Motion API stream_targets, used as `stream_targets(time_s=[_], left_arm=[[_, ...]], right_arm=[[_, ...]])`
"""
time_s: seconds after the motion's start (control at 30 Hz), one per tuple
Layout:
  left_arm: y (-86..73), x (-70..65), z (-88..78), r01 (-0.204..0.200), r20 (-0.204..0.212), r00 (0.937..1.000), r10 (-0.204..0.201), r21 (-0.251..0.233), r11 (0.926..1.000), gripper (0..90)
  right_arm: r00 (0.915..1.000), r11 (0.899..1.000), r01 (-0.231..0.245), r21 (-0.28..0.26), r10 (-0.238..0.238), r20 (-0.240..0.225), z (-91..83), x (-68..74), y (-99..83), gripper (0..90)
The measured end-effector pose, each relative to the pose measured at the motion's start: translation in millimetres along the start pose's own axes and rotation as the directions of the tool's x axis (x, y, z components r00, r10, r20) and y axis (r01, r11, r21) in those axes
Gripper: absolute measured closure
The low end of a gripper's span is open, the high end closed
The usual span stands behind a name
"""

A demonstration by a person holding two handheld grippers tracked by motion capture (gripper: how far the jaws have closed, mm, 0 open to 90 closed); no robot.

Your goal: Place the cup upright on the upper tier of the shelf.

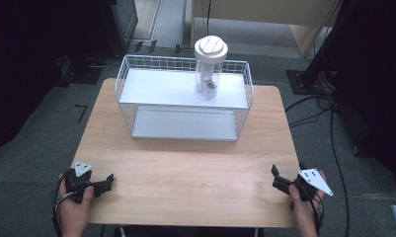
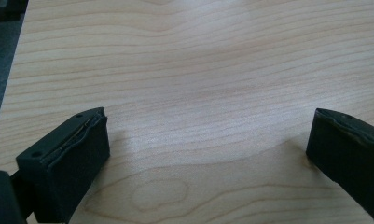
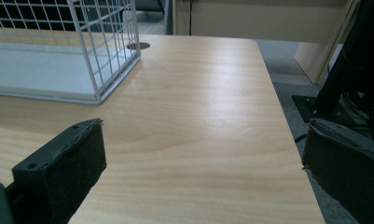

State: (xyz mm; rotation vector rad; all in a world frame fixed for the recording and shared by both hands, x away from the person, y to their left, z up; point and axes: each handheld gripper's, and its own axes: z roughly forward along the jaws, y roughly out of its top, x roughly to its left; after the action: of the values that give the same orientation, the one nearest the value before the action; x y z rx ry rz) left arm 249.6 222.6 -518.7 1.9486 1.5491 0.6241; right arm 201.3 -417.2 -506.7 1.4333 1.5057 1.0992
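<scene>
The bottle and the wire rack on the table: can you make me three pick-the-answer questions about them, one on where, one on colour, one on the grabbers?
1. Where does the bottle stand?
A. on the rack's top shelf
B. on the bare table
C. on the floor

2. What colour is the bottle's cap?
A. red
B. white
C. green

3. How are the two grippers?
A. both open and empty
B. both shut on the bottle
C. one holds the rack

Answers:
1. A: the bottle stands upright on the upper shelf of the rack, toward its right end.
2. B: the cap looks white in the high view.
3. A: the left gripper and the right gripper hover near the table's front corners, jaws wide apart with only wood between them.
</scene>
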Motion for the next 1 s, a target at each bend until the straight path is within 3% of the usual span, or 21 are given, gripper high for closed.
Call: stream_targets(time_s=[0.17,0.2,0.4,0.53,0.6,0.67,0.7,0.73,0.77,0.8,0.83,1.0], left_arm=[[0.0,0.0,0.0,0.0,0.0,1.0,0.0,0.0,1.0,0.0],[0.0,0.0,0.0,0.0,0.0,1.0,0.0,0.0,1.0,0.0],[-0.1,0.0,0.0,0.0,0.0,1.0,0.0,-0.001,1.0,0.0],[-0.1,0.0,0.0,0.0,0.0,1.0,0.0,-0.001,1.0,0.0],[0.0,0.0,0.0,0.0,0.0,1.0,0.0,0.0,1.0,0.0],[-0.1,0.0,0.0,0.0,0.0,1.0,0.0,-0.001,1.0,0.0],[-0.1,0.0,0.0,0.0,0.0,1.0,0.0,-0.001,1.0,0.0],[-0.1,0.0,0.0,0.0,0.0,1.0,0.0,-0.001,1.0,0.0],[-0.1,0.0,0.0,0.0,0.0,1.0,0.0,-0.001,1.0,0.0],[-0.1,0.0,0.0,0.0,0.0,1.0,0.0,-0.001,1.0,0.0],[-0.1,0.0,0.0,0.0,0.0,1.0,0.0,-0.001,1.0,0.0],[-0.1,0.0,0.0,0.0,0.0,1.0,0.0,-0.001,1.0,0.0]], right_arm=[[0.9997,0.999,0.012,0.044,-0.013,0.02,-5.7,-3.3,-8.0,0.0],[0.9984,0.996,0.019,0.091,-0.023,0.052,-6.9,-6.2,-11.9,0.0],[0.9971,0.989,0.031,0.143,-0.041,0.064,-11.2,-13.2,-17.0,0.0],[0.9966,0.974,0.038,0.224,-0.054,0.063,-12.5,-18.1,-18.6,0.0],[0.9949,0.961,0.053,0.271,-0.074,0.068,-12.3,-20.3,-19.5,0.0],[0.9946,0.958,0.061,0.282,-0.082,0.064,-12.6,-21.4,-20.1,0.0],[0.994,0.947,0.072,0.312,-0.094,0.055,-13.6,-22.8,-21.3,0.0],[0.994,0.947,0.072,0.312,-0.094,0.055,-13.6,-22.8,-21.3,0.0],[0.9932,0.941,0.082,0.327,-0.104,0.051,-14.0,-22.9,-22.0,0.0],[0.9919,0.925,0.1,0.368,-0.122,0.036,-14.3,-22.8,-23.6,0.0],[0.9914,0.917,0.105,0.385,-0.127,0.031,-14.4,-22.6,-24.3,0.0],[0.9976,0.911,0.069,0.406,-0.062,-0.031,-18.1,-27.7,-26.9,0.0]])
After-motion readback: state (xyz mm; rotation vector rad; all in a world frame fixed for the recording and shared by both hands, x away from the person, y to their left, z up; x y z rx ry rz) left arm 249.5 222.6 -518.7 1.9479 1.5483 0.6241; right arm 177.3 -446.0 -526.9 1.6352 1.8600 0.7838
